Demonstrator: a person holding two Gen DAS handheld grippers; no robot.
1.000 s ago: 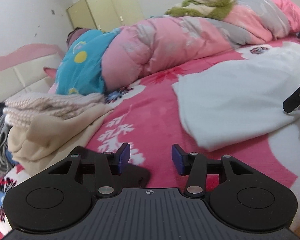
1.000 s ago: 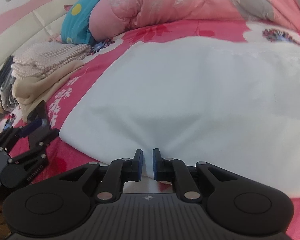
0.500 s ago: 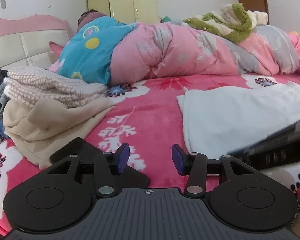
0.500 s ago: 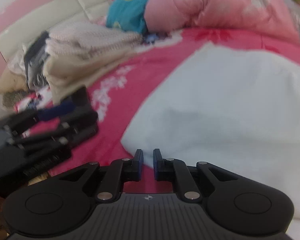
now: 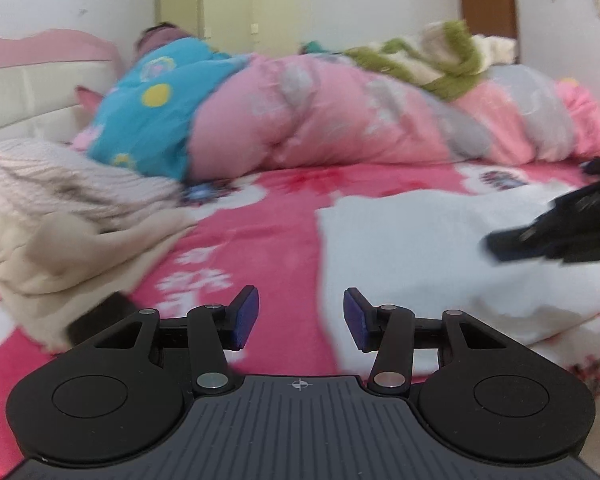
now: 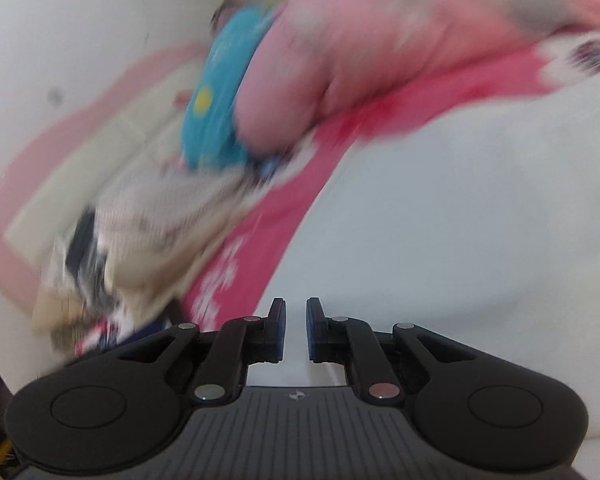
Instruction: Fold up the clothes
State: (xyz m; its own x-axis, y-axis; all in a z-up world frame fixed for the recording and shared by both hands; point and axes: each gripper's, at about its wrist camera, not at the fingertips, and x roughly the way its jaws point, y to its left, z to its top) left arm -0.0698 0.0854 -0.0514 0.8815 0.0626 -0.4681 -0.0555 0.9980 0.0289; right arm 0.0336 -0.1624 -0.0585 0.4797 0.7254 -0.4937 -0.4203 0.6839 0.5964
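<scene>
A white cloth (image 5: pixel 412 248) lies spread on the pink flowered bedsheet (image 5: pixel 268 216). My left gripper (image 5: pixel 298 316) hovers open over the sheet, just off the cloth's left edge, with nothing between its blue pads. The black body of the right tool (image 5: pixel 560 228) reaches in from the right above the cloth. In the right wrist view my right gripper (image 6: pixel 296 328) stands shut to a narrow slit over the white cloth (image 6: pixel 460 220). Whether any fabric is pinched in that slit I cannot tell. Both views are blurred.
A pile of folded beige and knitted clothes (image 5: pixel 60 216) sits at the left by the headboard (image 5: pixel 28 96). A rolled pink and blue duvet (image 5: pixel 320 120) with a green plush blanket (image 5: pixel 448 56) lies across the far side. A wardrobe (image 5: pixel 228 4) and a door (image 5: pixel 488 0) stand behind.
The left view has rolled level and risen a little. The right gripper has swung fast from the cloth's near edge to above the cloth, rolling; the left tool has left its view.
</scene>
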